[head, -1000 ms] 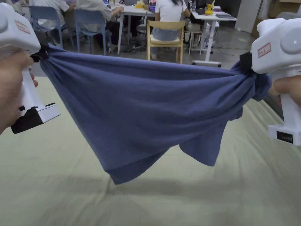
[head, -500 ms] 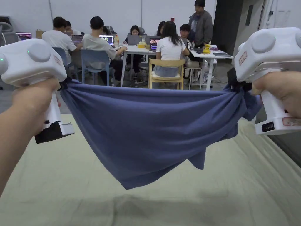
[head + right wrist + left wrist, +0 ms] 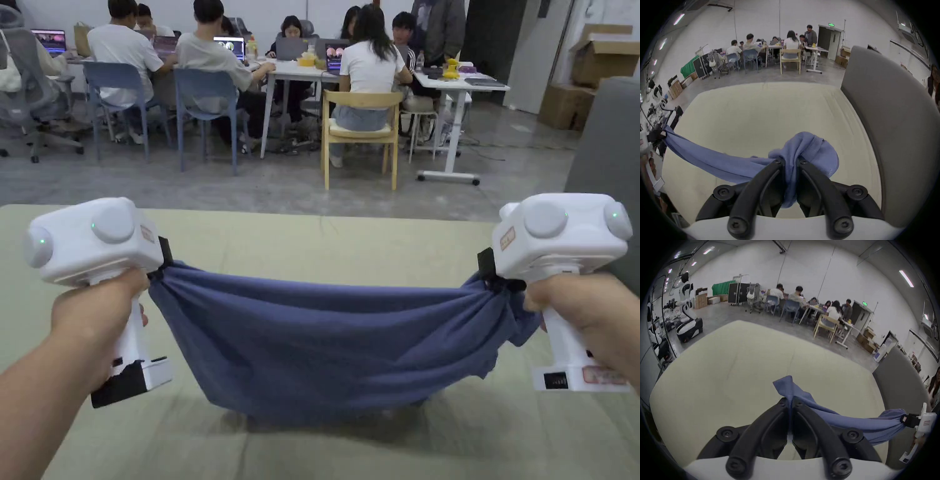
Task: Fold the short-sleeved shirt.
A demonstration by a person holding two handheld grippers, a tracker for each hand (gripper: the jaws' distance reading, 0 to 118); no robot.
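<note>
Head view: blue short-sleeved shirt (image 3: pixel 325 350) hangs stretched between the 2 tongs, above the pale green surface (image 3: pixel 312 244). Top edge runs nearly straight from the left tongs (image 3: pixel 164 257) to the right tongs (image 3: pixel 489 270); fabric gathers into tight pleats at both ends. The middle sags in a wide curve, and its lowest fold reaches the surface or sits just above it; cannot tell which. A shadow lies under it. A hand (image 3: pixel 94 312) grips the left handle, another hand (image 3: pixel 584 306) the right. People sit at desks (image 3: pixel 300 69) well behind the surface.

Left gripper view: left tongs (image 3: pixel 790 404) closed on the shirt (image 3: pixel 851 421), both jaws pressing a thin bunch of cloth. A ribbed corner of the cloth sticks up past the tips. The rest runs off rightward as a rope-like band to the right tongs (image 3: pixel 903 419), which pinch the far end.

Right gripper view: right tongs (image 3: pixel 790 160) clamped on a thicker wad of the shirt (image 3: pixel 730 164). A rounded lobe with a stitched hem bulges beyond and beside the tips. A band of cloth leads left to the left tongs (image 3: pixel 662 134). A grey padded panel (image 3: pixel 883 129) stands beside the surface.
</note>
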